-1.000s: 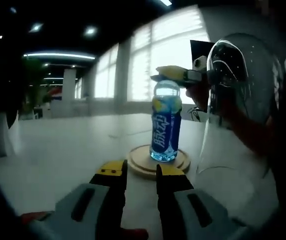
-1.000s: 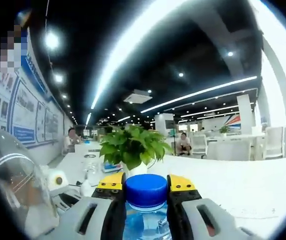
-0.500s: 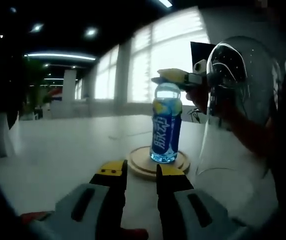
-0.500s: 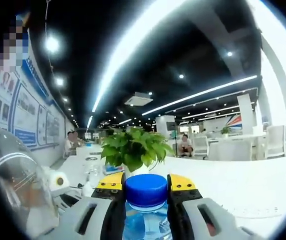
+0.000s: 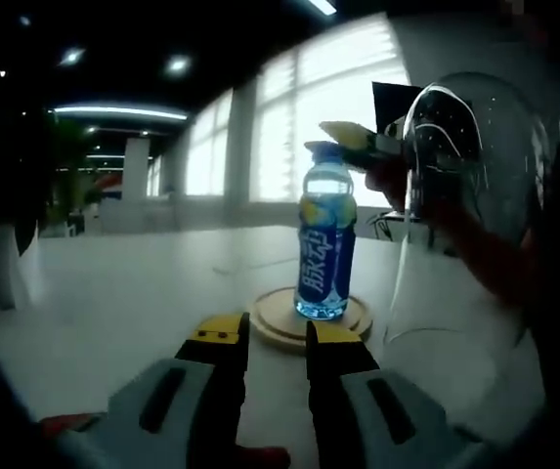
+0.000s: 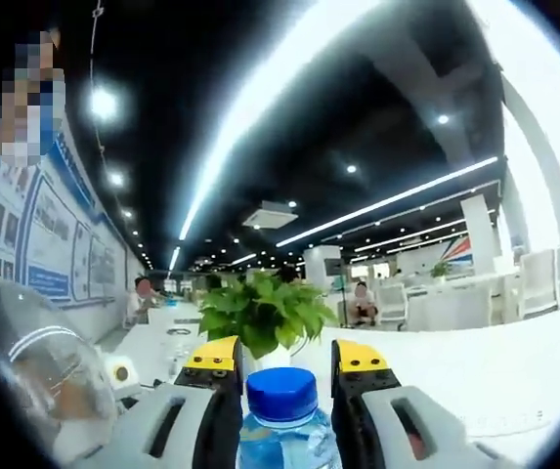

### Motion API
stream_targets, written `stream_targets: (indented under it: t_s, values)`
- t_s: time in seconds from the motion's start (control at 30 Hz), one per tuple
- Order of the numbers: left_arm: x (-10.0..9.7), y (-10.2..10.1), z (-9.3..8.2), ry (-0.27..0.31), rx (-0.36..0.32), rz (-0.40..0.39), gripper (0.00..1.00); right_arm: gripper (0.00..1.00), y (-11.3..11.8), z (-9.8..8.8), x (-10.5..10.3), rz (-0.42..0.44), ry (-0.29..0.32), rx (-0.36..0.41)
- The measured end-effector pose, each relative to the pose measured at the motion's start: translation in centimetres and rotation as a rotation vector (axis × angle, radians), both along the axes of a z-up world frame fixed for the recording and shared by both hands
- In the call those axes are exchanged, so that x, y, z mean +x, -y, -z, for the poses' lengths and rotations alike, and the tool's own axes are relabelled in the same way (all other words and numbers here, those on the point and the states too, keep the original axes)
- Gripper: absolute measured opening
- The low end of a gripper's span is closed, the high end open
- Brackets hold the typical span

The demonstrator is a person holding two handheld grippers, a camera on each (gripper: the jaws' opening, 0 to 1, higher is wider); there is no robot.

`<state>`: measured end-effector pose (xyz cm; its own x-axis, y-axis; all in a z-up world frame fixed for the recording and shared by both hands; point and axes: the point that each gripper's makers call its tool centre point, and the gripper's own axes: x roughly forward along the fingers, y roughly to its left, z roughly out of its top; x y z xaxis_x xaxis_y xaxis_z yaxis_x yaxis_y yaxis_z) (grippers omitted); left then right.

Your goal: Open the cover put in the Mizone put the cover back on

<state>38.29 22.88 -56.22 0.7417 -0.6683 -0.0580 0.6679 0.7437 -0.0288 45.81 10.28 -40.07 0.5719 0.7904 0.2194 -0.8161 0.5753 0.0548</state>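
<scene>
Left gripper view, nearest: my left gripper rises from the bottom edge, its yellow-tipped jaws nearly closed with only a narrow slit between them and nothing held; it hangs over the white table. Just beyond the tips lies a round wooden base, and on it the Mizone bottle stands upright, blue label facing me, blue cap on. At the level of that cap my right gripper enters from the right, its jaws flanking the cap. Beside the base, to the right, stands the clear dome cover, off the base and resting on the table. Farther back are bright windows.

Right gripper view, nearest: the bottle's blue cap sits between my right gripper's jaws, which are released, with a visible gap on each side of the cap. At lower left is the curved wall of the clear cover. Behind the jaws stands a green potted plant; farthest away, seated people and ceiling light strips.
</scene>
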Motion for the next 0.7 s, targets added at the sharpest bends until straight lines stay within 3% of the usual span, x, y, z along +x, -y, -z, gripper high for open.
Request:
stream_targets:
  t_s: [0.17, 0.3, 0.7]
  values:
    - [0.1, -0.2, 0.0, 0.003, 0.001, -0.002, 0.18, 0.28, 0.8, -1.6, -0.9, 0.016, 0.046, -0.002]
    - [0.2, -0.2, 0.0, -0.001, -0.003, 0.000, 0.18, 0.28, 1.7, -1.0, -0.8, 0.071, 0.070, -0.067]
    - [-0.2, 0.3, -0.3, 0.007, -0.003, -0.010, 0.18, 0.28, 4.7, -0.8, -2.0, 0.148, 0.071, -0.084]
